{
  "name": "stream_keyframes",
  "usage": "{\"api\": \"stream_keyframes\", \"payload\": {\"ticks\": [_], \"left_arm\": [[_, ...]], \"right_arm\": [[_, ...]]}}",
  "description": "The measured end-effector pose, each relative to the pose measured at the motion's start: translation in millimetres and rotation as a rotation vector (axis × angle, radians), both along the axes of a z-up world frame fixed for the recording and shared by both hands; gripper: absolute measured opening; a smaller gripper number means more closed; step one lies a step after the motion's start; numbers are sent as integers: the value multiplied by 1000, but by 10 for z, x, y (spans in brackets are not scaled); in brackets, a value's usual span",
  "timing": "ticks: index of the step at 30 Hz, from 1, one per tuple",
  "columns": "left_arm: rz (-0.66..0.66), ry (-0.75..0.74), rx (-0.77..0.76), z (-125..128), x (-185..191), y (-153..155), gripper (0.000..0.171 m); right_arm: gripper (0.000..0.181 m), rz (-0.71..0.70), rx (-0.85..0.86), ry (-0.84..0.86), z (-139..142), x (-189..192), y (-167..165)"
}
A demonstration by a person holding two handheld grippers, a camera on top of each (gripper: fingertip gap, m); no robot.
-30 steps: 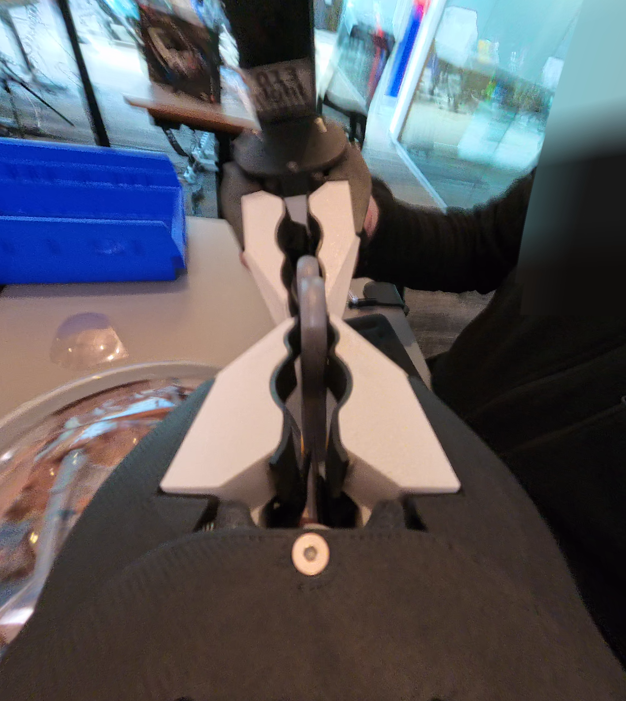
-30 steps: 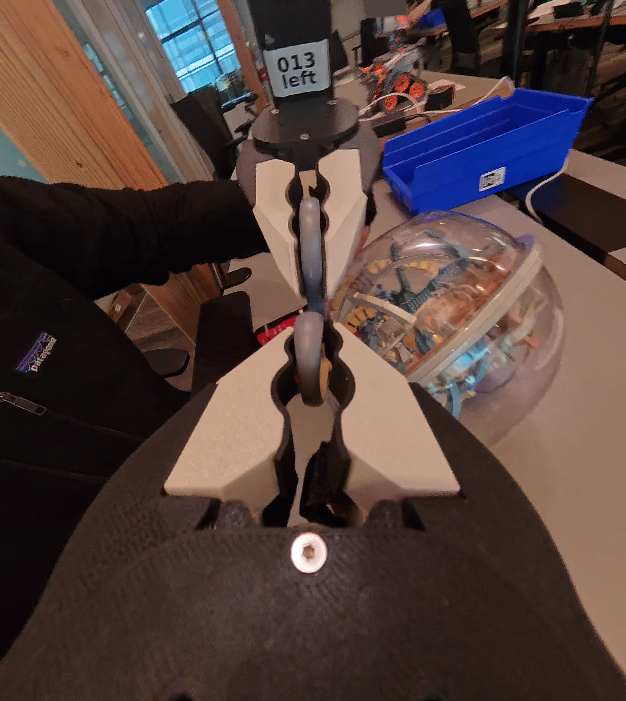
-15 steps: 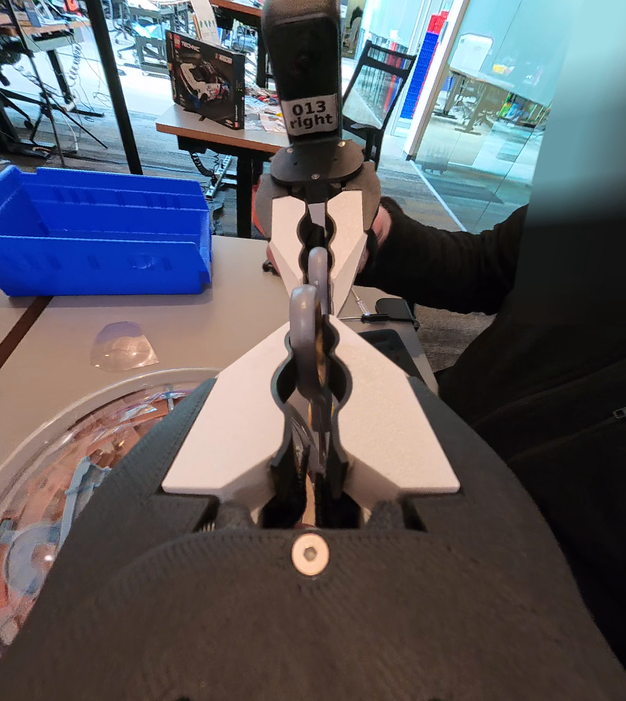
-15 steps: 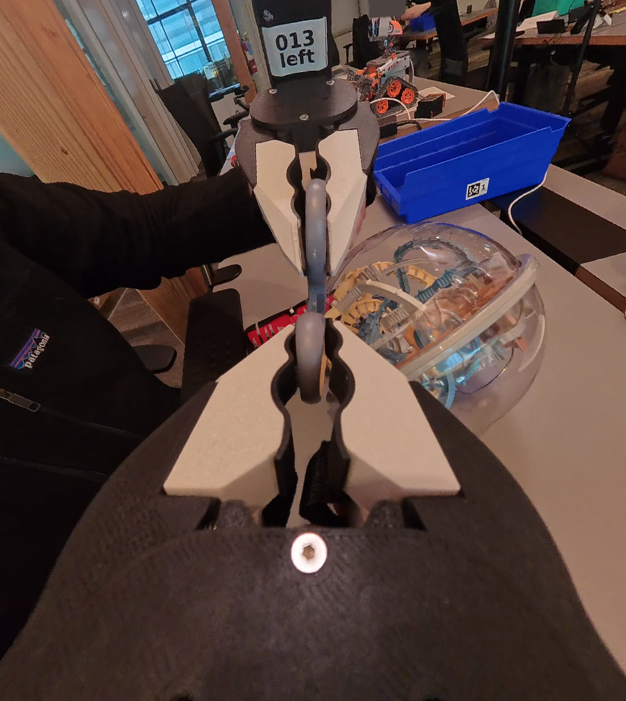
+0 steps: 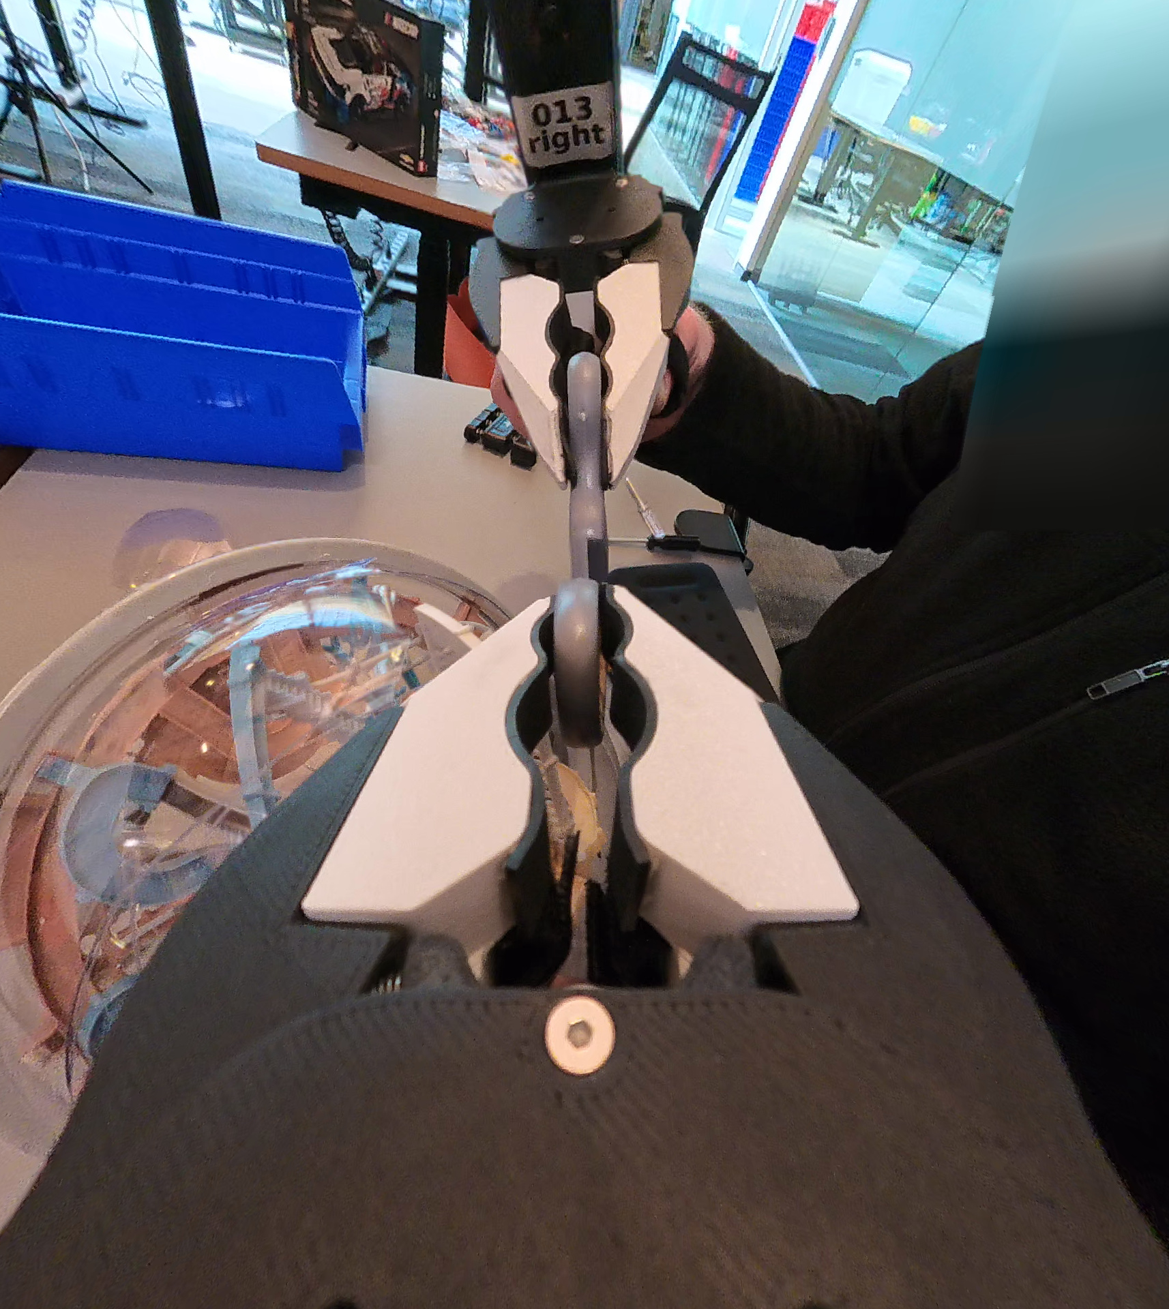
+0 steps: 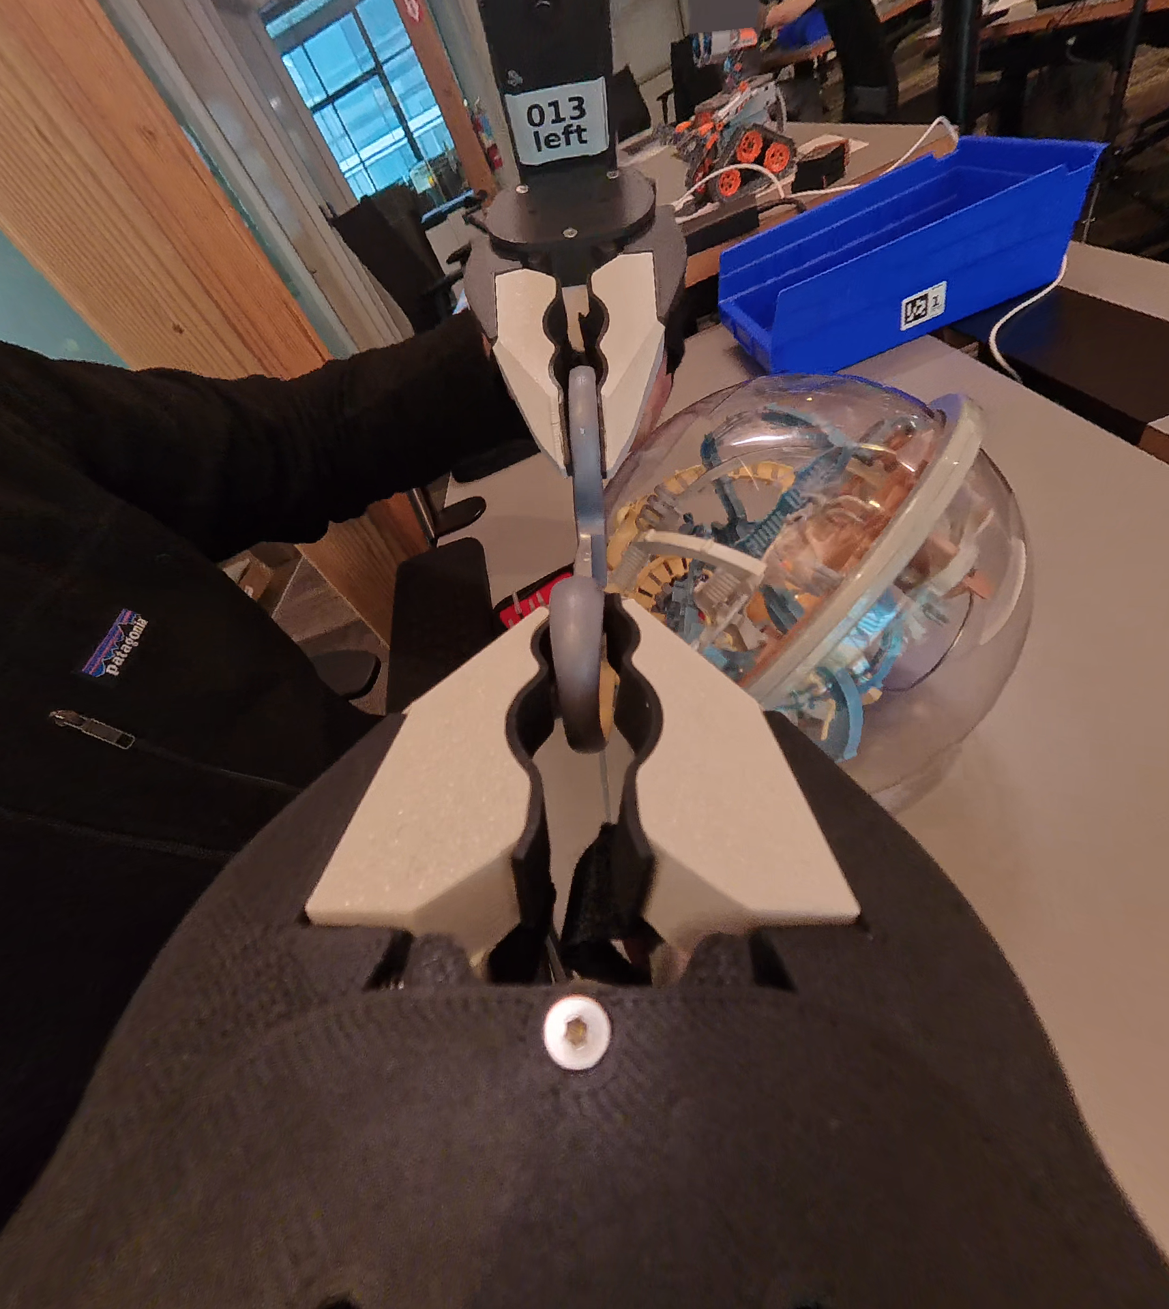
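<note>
My left gripper [image 5: 578, 602] and my right gripper [image 6: 578, 602] face each other tip to tip above the table edge. Each is shut on one end loop of the same thin grey looped tool [image 5: 576, 673], seen edge-on; it spans the gap between them [image 6: 585, 489]. The right gripper [image 5: 585, 474] shows opposite in the left wrist view, and the left gripper [image 6: 582, 467] shows opposite in the right wrist view. A clear plastic maze ball [image 6: 815, 567] with blue, tan and orange tracks inside sits on the grey table [image 6: 1063, 708] beside the grippers, also in the left wrist view [image 5: 178, 744].
A blue plastic bin [image 5: 142, 354] stands at the table's far side, also in the right wrist view [image 6: 907, 248]. A person in a black fleece [image 5: 993, 708] holds both grippers. A black chair armrest [image 5: 695, 602] lies below the grippers. A small clear dome [image 5: 171, 538] lies behind the ball. Left tips to right tips: about 7 centimeters.
The two grippers have drawn apart, still shut on the grey tool, and more of it now shows between the tips. The left view has steadied from blur.
</note>
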State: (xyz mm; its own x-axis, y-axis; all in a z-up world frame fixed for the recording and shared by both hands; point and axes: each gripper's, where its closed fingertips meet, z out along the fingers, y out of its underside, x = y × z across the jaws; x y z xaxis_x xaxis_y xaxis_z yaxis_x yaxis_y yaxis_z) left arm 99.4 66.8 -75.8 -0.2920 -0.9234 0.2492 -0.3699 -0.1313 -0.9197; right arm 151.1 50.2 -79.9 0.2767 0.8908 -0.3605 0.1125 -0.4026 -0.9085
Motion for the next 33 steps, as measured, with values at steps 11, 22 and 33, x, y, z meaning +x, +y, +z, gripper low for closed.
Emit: {"api": "stream_keyframes", "payload": {"ticks": [11,22,33], "left_arm": [[30,-136,110,53,52,-141,7],[40,-175,145,71,220,-258,6],[115,-104,270,156,243,-129,29]], "right_arm": [[8,66,73,-160,-5,-340,-42],[7,33,128,-178,39,-428,-37],[8,-18,183,-247,-31,-436,7]]}}
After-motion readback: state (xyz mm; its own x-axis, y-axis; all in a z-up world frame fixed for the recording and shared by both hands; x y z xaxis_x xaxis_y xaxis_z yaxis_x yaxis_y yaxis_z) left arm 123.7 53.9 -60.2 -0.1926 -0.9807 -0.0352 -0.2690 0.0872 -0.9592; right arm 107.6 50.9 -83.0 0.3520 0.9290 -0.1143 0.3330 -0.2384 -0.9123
